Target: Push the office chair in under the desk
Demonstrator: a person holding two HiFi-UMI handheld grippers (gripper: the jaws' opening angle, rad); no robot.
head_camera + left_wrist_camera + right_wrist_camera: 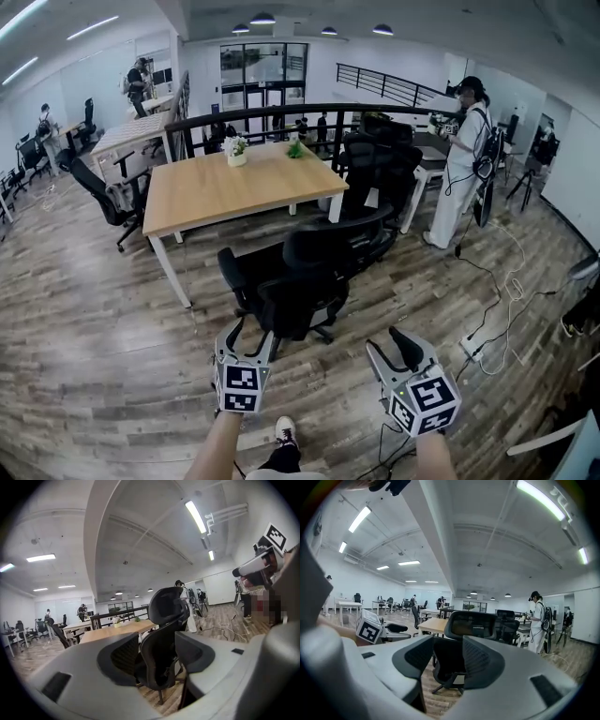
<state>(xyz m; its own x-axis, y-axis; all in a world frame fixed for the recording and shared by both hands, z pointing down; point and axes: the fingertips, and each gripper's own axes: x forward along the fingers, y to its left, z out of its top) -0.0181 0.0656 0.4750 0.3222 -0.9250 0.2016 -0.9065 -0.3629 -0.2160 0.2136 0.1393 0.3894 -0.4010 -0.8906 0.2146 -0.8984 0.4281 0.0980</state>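
The office chair (300, 281) is seen just short of the wooden desk (234, 187), backrest turned toward the grippers. It lies directly ahead of the nearer left gripper (249, 336); the right gripper (392, 345) is offset sideways. Both are held open and empty, untouched by the chair.

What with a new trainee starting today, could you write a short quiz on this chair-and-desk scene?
1. True or false: the left gripper is shut on the office chair.
2. What stands on the desk? A: a laptop. B: potted plants. C: a stack of boxes.
3. Which side of the office chair faces the right gripper?
Key: 1 false, its jaws stand apart, short of the chair. 2 B. 3 its back, headrest included.
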